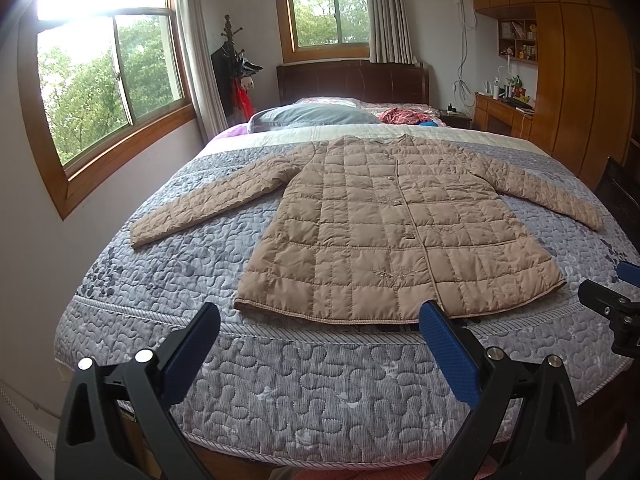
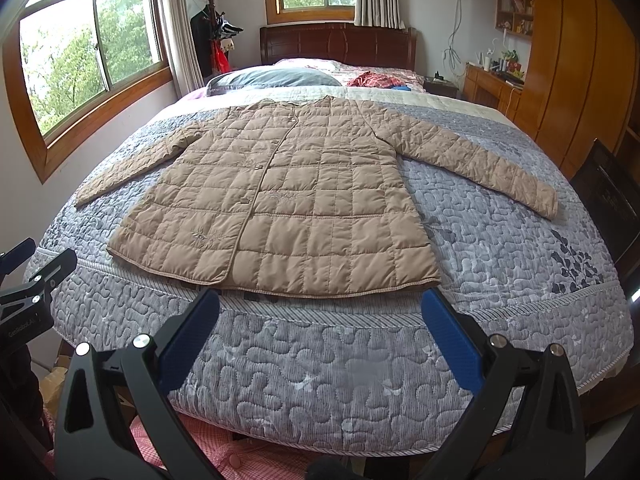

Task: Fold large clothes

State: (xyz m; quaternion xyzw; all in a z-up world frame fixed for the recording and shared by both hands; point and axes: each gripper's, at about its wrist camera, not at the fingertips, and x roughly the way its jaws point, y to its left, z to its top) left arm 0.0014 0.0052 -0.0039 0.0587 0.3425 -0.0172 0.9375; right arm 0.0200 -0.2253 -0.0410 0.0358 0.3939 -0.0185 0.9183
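Black fingers (image 1: 192, 344), blue pads (image 1: 448, 352)

Shelf clutter (image 1: 518, 40) way past the fingers is too tiny to make out, and the other gripper (image 1: 616, 308) gets chopped off by the frame edge.

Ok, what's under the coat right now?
The tan quilted coat lies flat on the grey patterned quilt, which shows all around it. Whatever lies directly beneath the coat's body is covered.

both wrist views face the headboard from the bed's (image 1: 320, 380) foot, sharing the coat (image 2: 272, 208).
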